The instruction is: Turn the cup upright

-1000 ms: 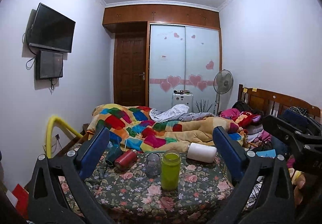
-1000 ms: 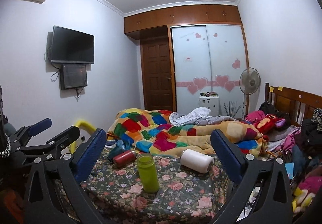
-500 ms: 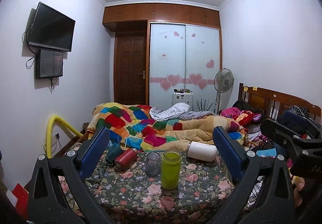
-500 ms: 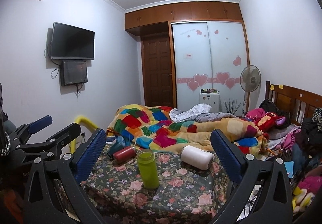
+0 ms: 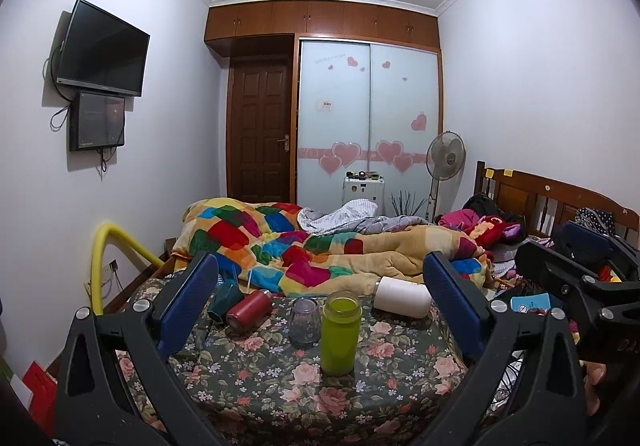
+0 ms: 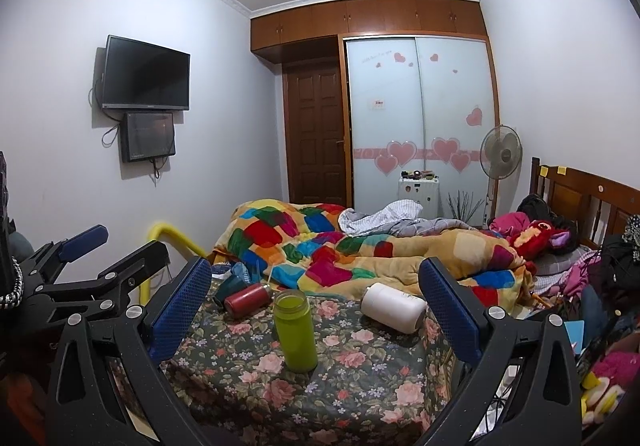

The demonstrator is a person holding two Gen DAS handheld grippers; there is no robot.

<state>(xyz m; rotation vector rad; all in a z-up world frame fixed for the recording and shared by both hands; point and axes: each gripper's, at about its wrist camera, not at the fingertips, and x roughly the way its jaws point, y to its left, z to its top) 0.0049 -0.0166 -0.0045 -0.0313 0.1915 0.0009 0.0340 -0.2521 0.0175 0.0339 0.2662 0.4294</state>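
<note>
L gripper [image 5: 320,278] jaws spread wide, blue pads at lower left & lower right of its frame, holding nothing, touching nothing; R gripper [image 6: 316,282] same, jaws wide apart, nothing between them but open air over the counter [image 6: 360,386] w/ floral cloth; R gripper also shows at far right edge of the left view, L gripper at far left of the right view, both black-framed

Cups on the counter: green cup [image 5: 339,328] upright, mouth up, centre of frame, nearest the cams; clear glass cup [image 5: 305,320] just beside it to the left in left view, looks mouth-down, hidden behind the green one in right view; red cup [image 5: 250,308] lying on its side left of centre; dark teal cup [image 5: 224,296] also tipped over, touching or just beside the red one, partly behind the L pad; white cup [image 5: 402,296] on its side right of centre, near the counter's far edge, close to the patchwork quilt [image 5: 288,242] on the bed behind

Neither gripper near contact w/ any cup
</note>
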